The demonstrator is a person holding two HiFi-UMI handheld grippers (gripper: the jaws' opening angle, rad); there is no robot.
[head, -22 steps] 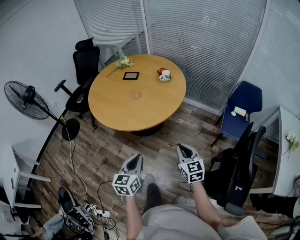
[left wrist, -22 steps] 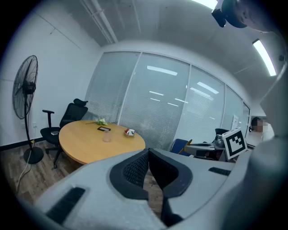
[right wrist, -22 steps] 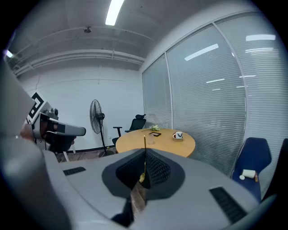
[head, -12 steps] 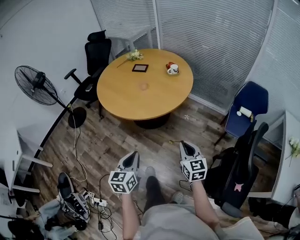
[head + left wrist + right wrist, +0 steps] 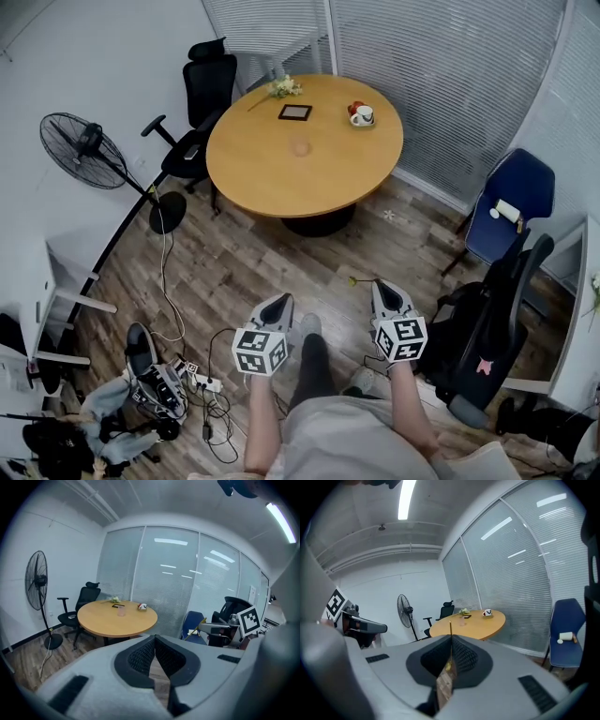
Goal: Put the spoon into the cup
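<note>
Gold-coloured slim spoon (image 5: 450, 627): clamped in right hand-held gripper (image 5: 451, 639). Left hand-held gripper (image 5: 154, 638): closed, empty. White cup (image 5: 364, 115): on round wooden bench (image 5: 309, 178), well apart.

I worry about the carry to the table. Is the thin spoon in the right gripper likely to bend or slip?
Probably stiff: the spoon stands straight out of the right gripper, with no droop. Likely very light, being so thin. It may swivel, since the jaws shut on only a narrow part.
</note>
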